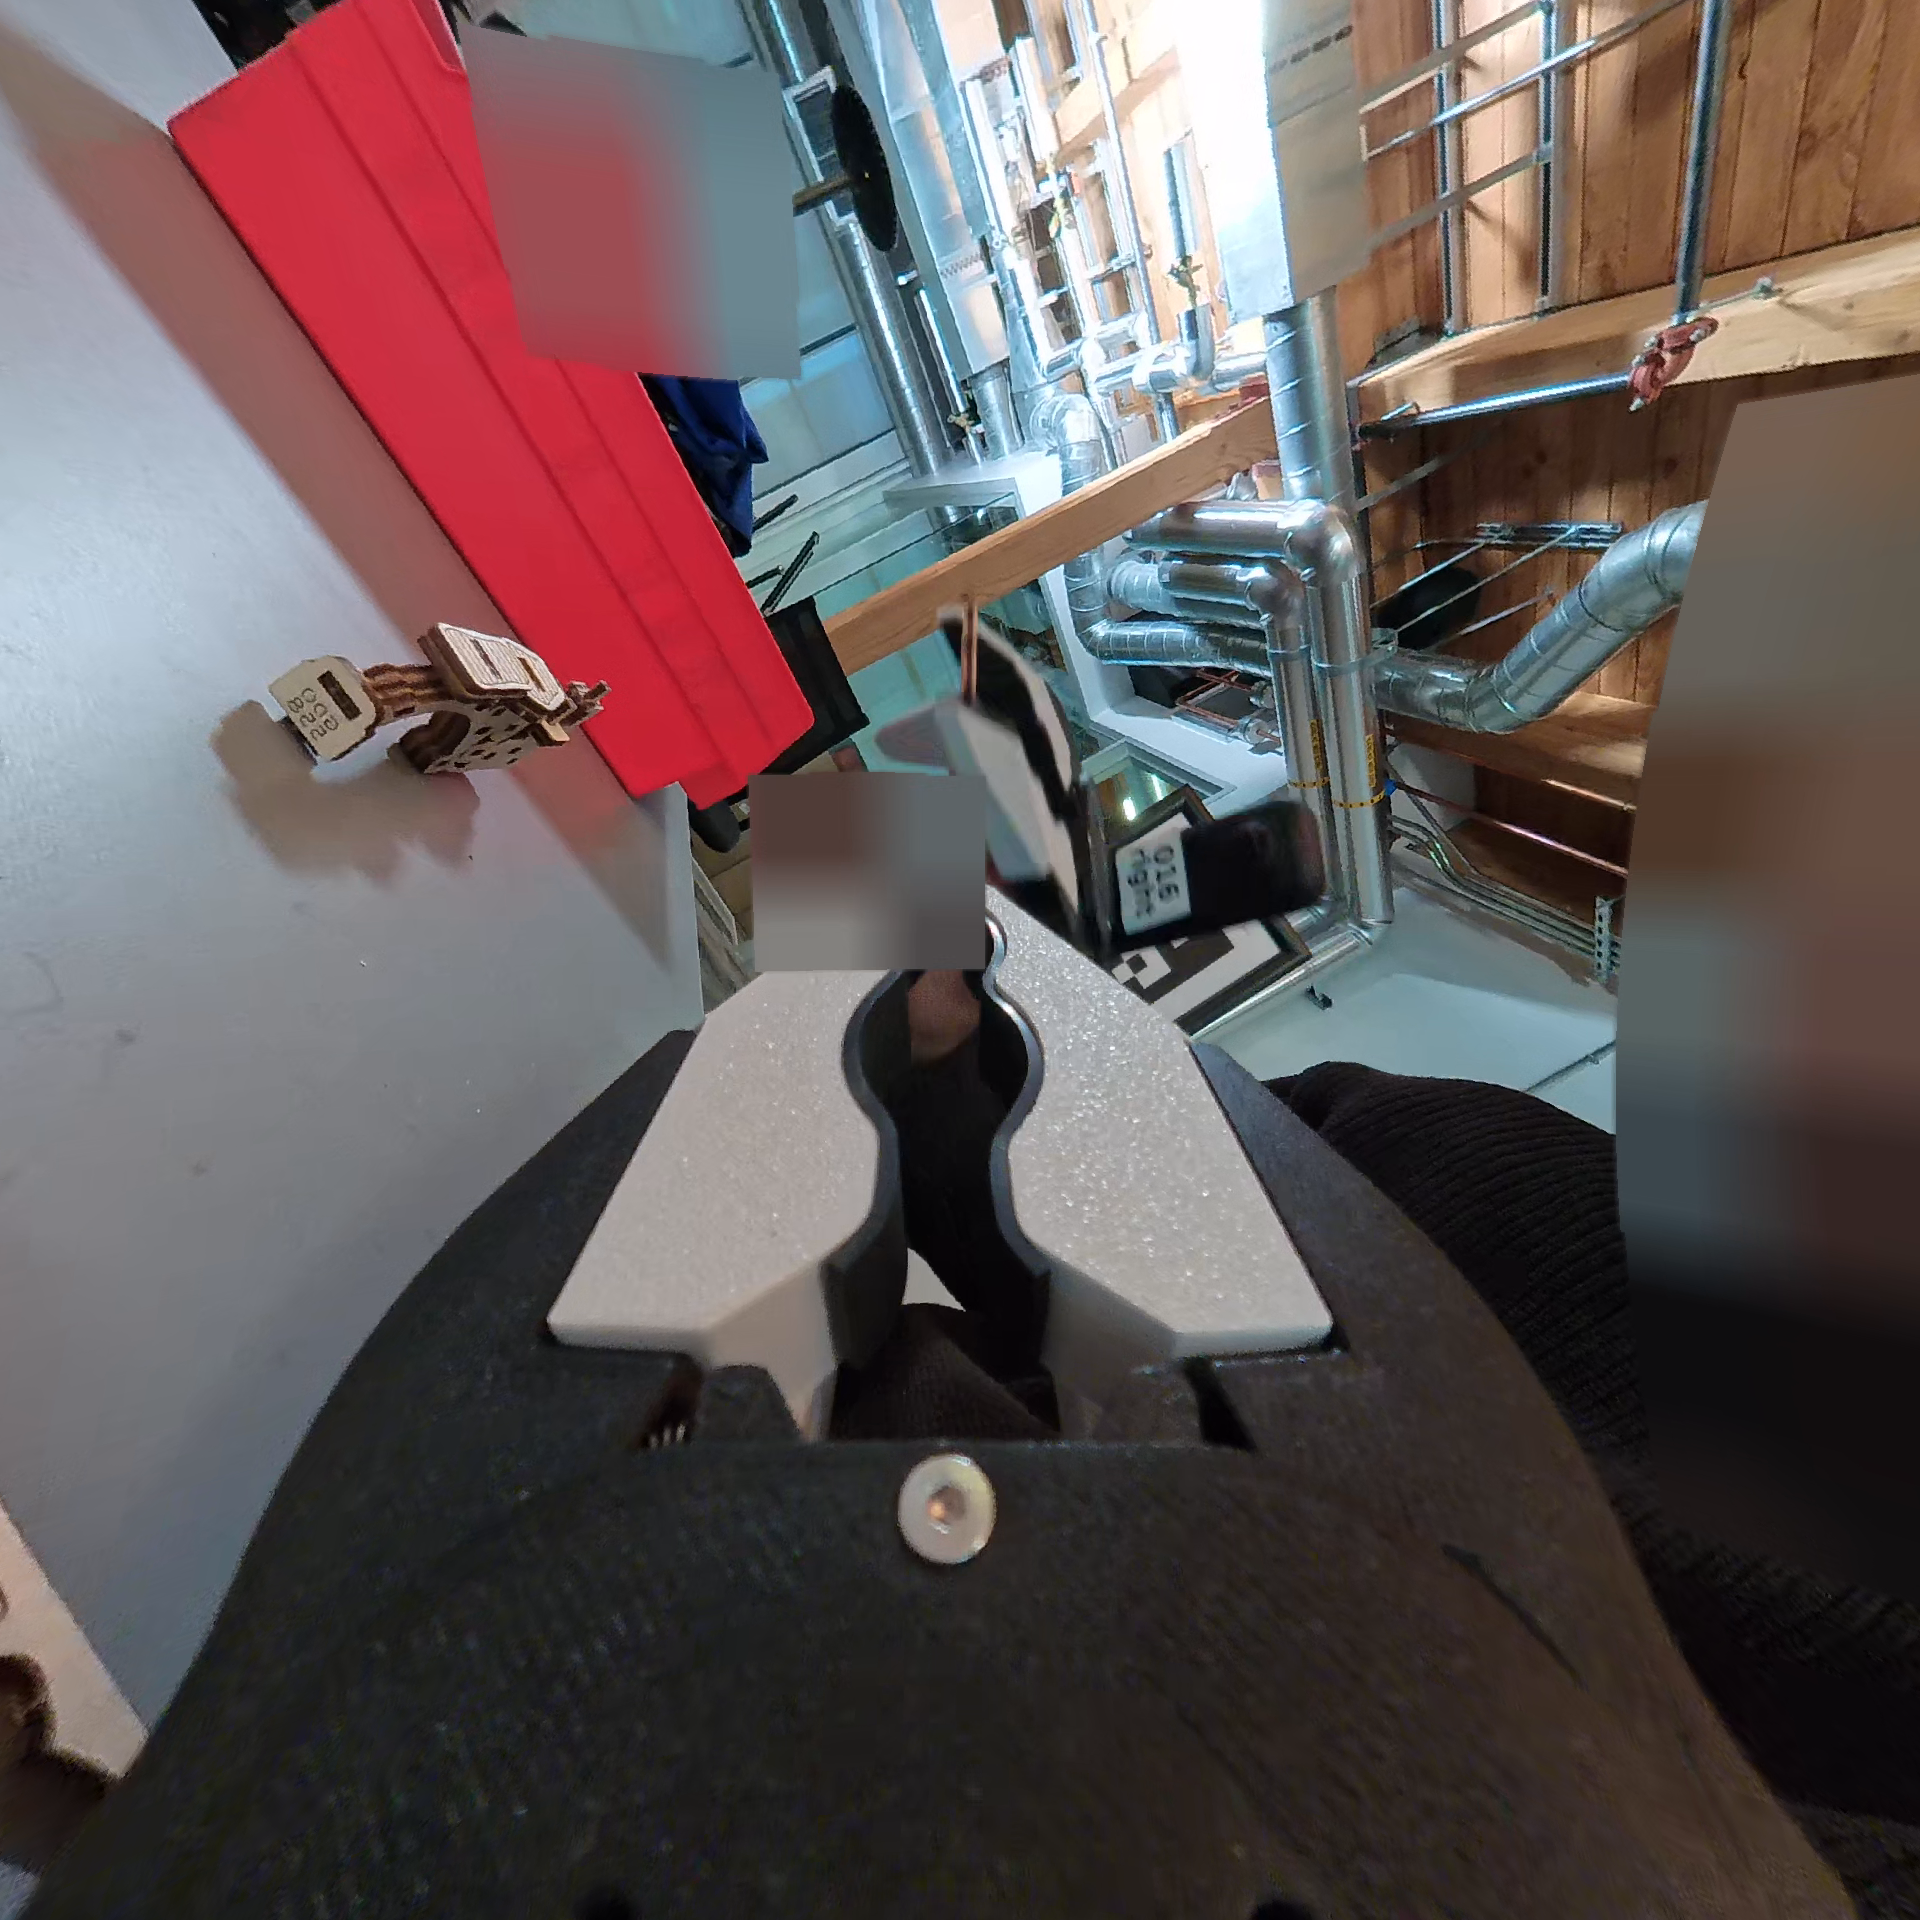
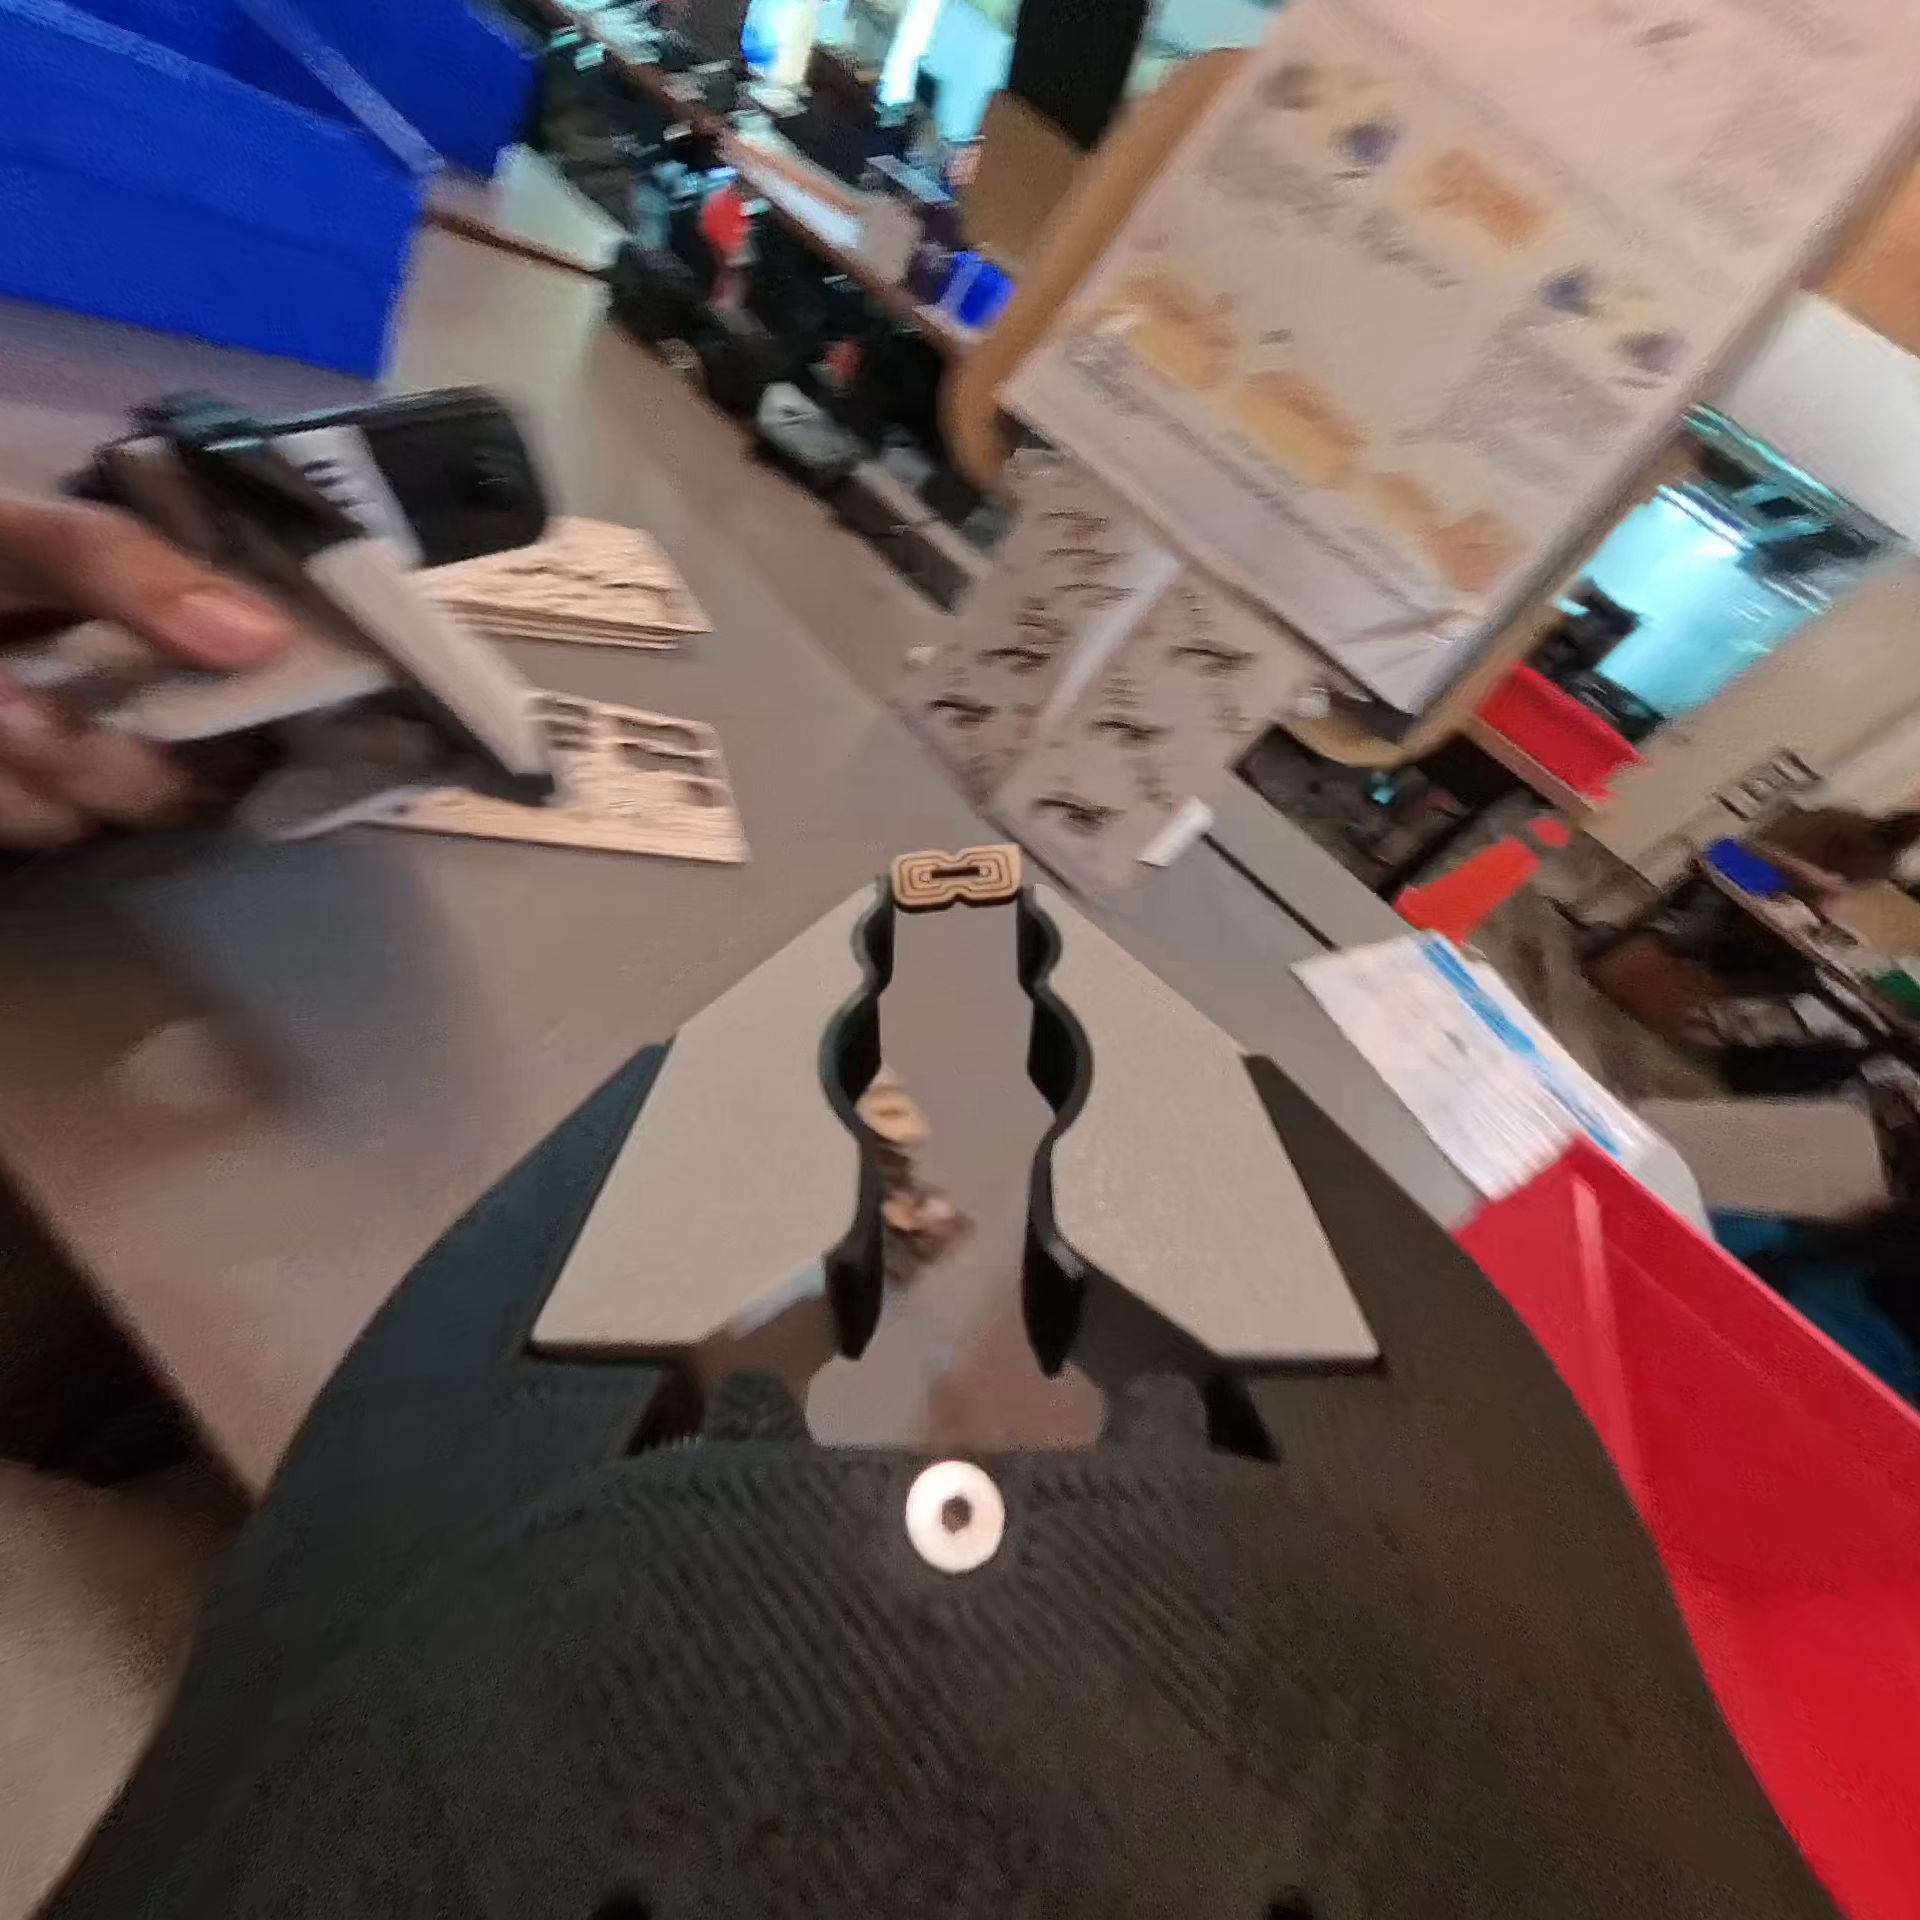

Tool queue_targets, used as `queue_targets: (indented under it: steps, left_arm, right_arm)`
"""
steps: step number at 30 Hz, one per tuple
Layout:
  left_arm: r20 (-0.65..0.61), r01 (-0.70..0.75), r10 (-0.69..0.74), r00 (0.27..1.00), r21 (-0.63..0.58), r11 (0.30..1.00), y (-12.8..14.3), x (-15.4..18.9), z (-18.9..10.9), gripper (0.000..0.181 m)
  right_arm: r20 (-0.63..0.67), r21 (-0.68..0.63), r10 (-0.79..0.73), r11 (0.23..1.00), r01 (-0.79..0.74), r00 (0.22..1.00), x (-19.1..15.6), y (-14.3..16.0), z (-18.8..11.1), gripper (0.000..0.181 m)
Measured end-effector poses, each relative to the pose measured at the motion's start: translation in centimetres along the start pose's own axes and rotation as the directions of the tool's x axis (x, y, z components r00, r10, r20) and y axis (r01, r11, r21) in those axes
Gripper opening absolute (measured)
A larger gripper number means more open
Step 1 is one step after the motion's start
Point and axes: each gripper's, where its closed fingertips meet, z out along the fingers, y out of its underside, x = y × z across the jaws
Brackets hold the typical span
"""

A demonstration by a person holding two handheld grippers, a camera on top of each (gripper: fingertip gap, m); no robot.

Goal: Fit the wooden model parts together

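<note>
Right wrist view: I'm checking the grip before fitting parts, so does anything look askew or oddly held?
The small wooden piece is pinched only at the very tips of the right tongs, mostly sticking out beyond them, so the hold looks marginal. The picture is blurred. Nothing looks spilled or broken; the part-built wooden model lies on the grey table.

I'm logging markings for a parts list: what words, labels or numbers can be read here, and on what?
I won't quote writing, so this only says where it stands.
Wooden part: engraved characters, legible.
White label on the black camera: printed characters, legible.
Hanging sheet: print too blurred to read.
Leaflet: print too blurred to read.
Pipe bands: marks too small to read.
</note>
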Motion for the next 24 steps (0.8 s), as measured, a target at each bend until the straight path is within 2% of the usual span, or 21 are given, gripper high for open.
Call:
queue_targets:
  steps: [3,6,9,13,24]
  left_arm:
    - [-0.003,0.003,-0.003,1.000,0.001,1.000,0.0,0.0,0.0,0.002]
    - [-0.008,0.014,-0.014,1.000,0.003,1.000,-0.1,0.0,0.0,0.003]
    - [-0.009,0.019,-0.019,1.000,0.003,1.000,-0.1,-0.1,0.1,0.003]
    - [-0.010,0.022,-0.022,1.000,0.007,1.000,-0.2,-0.1,0.1,0.003]
    - [-0.013,0.021,-0.021,1.000,0.006,1.000,-0.1,0.0,0.1,0.003]
  right_arm:
    - [-0.130,0.020,0.164,0.986,-0.163,0.978,6.5,2.2,-3.0,0.023]
    - [-0.146,0.043,0.307,0.952,-0.304,0.941,8.9,4.2,-4.5,0.023]
    - [-0.093,0.068,0.398,0.917,-0.393,0.912,8.6,4.4,-4.1,0.023]
    - [-0.072,0.025,0.396,0.918,-0.395,0.915,7.7,5.1,-3.3,0.023]
    - [-0.007,0.036,0.463,0.886,-0.462,0.887,6.7,4.9,-2.7,0.023]
